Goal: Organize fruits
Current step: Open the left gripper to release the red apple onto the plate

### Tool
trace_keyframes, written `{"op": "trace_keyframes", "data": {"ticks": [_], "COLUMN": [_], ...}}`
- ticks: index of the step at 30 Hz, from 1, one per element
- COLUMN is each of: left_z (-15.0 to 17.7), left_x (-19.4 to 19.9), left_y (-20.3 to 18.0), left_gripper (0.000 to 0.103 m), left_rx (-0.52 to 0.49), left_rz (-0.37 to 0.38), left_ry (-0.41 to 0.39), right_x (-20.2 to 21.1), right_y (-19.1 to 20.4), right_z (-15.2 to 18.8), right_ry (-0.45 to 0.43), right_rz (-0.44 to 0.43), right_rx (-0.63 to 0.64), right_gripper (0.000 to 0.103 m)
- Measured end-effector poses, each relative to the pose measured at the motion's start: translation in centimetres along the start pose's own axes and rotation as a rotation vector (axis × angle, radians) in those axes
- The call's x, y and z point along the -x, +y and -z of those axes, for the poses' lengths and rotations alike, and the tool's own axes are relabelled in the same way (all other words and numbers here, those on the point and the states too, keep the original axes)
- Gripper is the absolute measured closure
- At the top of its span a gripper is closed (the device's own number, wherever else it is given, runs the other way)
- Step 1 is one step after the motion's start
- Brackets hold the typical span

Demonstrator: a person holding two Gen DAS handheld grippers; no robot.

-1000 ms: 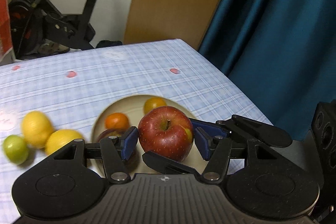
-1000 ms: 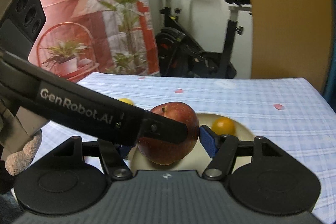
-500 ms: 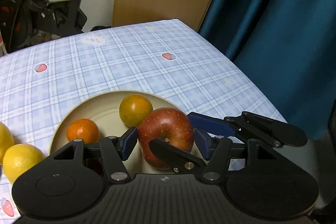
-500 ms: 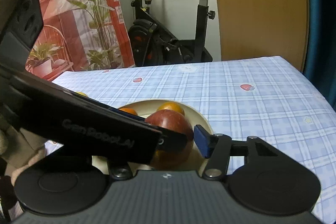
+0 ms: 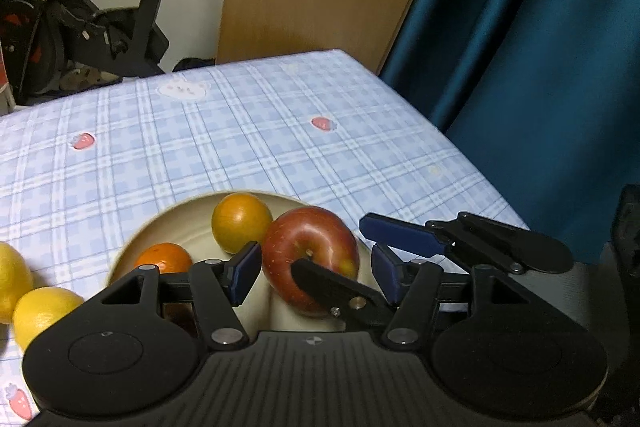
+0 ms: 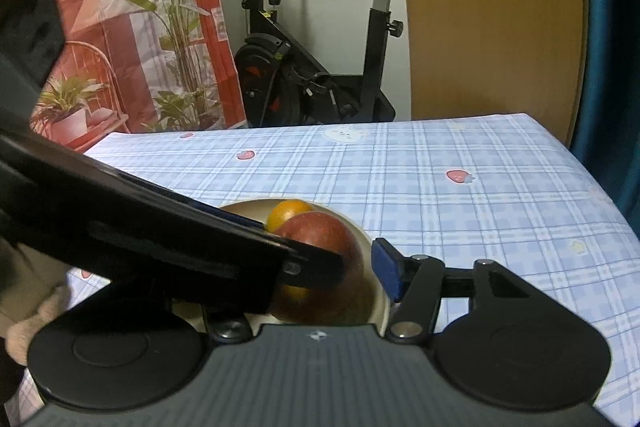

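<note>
The left gripper has its jaws about half open around the apple, which sits in the plate. A clear gap shows on the right between pad and apple; on the left the blue pad stands just beside the fruit, and whether it touches cannot be told. The apple rests on the plate, not lifted.

The right gripper comes at the same apple from the other side, its jaws opening. Its right pad stands apart from the apple with plate showing between them; its left pad is hidden behind the left gripper's black finger (which crosses the whole lower left of that view). In the left wrist view, one black finger of the right gripper lies across the apple's front and a blue-padded one reaches past its right side.

Beside the apple in the plate lie an orange, just touching it, and a smaller tangerine. Two lemons lie on the checked cloth left of the plate.

No readable writing shows on either gripper; the cloth carries only strawberry and bunny prints.
</note>
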State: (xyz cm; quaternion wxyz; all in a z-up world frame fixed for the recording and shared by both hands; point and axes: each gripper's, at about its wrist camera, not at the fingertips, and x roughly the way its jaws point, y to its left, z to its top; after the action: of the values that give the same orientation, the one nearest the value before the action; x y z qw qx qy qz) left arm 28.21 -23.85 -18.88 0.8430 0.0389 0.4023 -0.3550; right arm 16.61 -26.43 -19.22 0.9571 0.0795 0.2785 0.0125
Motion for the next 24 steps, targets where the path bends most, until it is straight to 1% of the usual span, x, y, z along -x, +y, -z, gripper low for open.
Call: {"op": "trace_keyframes", "data": {"ticks": [5,12,16,19,21,23,24], "left_z": [-0.1,0.0,-0.1,0.0,0.4,0.9,1.2], "left_x": [2.9,9.0,13.4,16.5,18.1,19.2,19.5], "left_y": [0.7,2.4,4.1,5.8,6.9,8.1,8.6], "left_gripper": [0.039,0.039,0.039,0.039,0.039,0.039,0.039], "left_rx": [0.004,0.009,0.069,0.147,0.199,0.242,0.251], "left_rz": [-0.033,-0.076,-0.101,-0.111,-0.112,-0.119,-0.136], "left_ry": [-0.055,-0.124,-0.202,-0.259,-0.281,-0.282,-0.278], "right_x": [0.5,2.2,3.4,4.0,4.4,4.5,4.6], "right_y": [0.4,1.7,2.9,3.9,4.5,5.4,5.9], "right_z": [-0.3,-1.1,-2.2,-2.9,-3.2,-3.4,-3.4], "right_ry": [0.01,-0.003,-0.036,-0.063,-0.079,-0.089,-0.095], "right_rz": [0.012,0.016,0.014,0.006,-0.003,-0.015,-0.023], "right_rx": [0.005,0.044,0.072,0.079,0.079,0.08,0.081], "right_gripper": [0.042,0.042,0.042,0.042,0.042,0.042,0.042]}}
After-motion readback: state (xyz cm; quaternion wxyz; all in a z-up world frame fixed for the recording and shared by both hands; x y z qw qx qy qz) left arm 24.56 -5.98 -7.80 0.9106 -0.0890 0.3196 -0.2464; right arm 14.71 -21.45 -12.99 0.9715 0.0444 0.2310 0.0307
